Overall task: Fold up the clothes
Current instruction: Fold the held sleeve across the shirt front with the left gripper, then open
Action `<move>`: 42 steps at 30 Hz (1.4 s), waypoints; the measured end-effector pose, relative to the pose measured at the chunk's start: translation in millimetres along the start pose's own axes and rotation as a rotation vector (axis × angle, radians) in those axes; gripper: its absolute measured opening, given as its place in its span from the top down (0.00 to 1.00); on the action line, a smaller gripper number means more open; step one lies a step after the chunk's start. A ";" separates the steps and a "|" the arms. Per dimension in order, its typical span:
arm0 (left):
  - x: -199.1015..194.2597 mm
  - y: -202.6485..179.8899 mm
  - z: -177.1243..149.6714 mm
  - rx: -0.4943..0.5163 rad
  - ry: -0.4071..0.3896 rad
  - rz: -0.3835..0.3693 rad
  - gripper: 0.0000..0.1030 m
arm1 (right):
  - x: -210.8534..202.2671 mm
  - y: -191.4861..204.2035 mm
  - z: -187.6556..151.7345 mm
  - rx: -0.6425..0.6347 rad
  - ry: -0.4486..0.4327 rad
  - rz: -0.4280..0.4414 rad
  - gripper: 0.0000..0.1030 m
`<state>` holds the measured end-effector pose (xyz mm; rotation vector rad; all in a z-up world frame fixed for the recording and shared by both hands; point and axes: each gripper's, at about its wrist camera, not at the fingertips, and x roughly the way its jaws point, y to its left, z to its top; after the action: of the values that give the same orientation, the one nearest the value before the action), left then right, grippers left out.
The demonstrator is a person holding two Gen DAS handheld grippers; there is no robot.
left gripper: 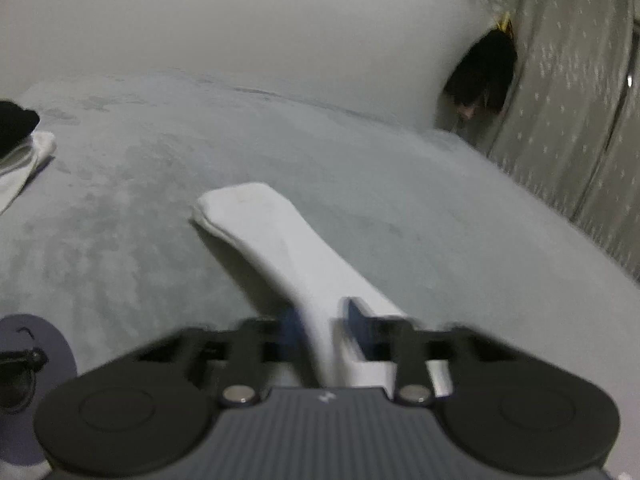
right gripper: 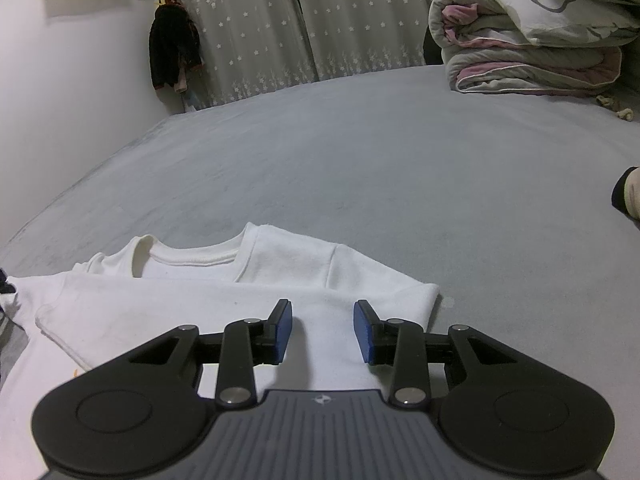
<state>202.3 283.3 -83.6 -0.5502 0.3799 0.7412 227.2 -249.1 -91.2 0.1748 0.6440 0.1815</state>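
A white sweatshirt [right gripper: 248, 304] lies flat on the grey bed [right gripper: 400, 160], neck opening toward the far side and one sleeve folded across the body. My right gripper [right gripper: 323, 330] hovers over its near right part, open, with nothing pinched between the blue pads. In the left wrist view a long white sleeve [left gripper: 264, 232] stretches away over the bed, cuff farthest from me. My left gripper [left gripper: 324, 320] is shut on the sleeve's near end. That view is blurred.
A folded quilt stack [right gripper: 532, 40] sits at the bed's far right corner. Star-patterned curtains [right gripper: 280, 20] and a hanging dark garment [right gripper: 174, 48] are behind the bed, with a white wall on the left. White and black cloth [left gripper: 24, 148] lies at the left edge.
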 end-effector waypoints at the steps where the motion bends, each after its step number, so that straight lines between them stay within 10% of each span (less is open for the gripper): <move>1: -3.2 1.3 1.0 -0.029 -0.013 -0.019 0.93 | -0.2 -0.4 -0.1 0.002 -0.001 0.001 0.67; 14: -99.5 -66.3 -4.7 0.046 -0.118 -0.476 0.93 | -1.9 -4.1 1.6 0.042 -0.011 -0.005 0.66; 24: -167.0 -140.8 -65.2 0.327 -0.062 -0.725 0.93 | -4.4 -10.1 3.1 0.088 -0.018 -0.001 0.66; 36: -178.0 -181.9 -182.0 0.608 0.206 -0.842 0.92 | -3.5 -9.7 2.8 0.093 -0.016 0.001 0.64; 42: -147.7 -171.4 -181.0 0.474 0.389 -0.818 0.77 | -3.0 -7.2 3.1 0.082 -0.013 0.004 0.60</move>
<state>201.2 -6.2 -95.2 -0.3450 0.6133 -0.2539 227.6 -257.1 -88.7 0.2557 0.6388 0.1582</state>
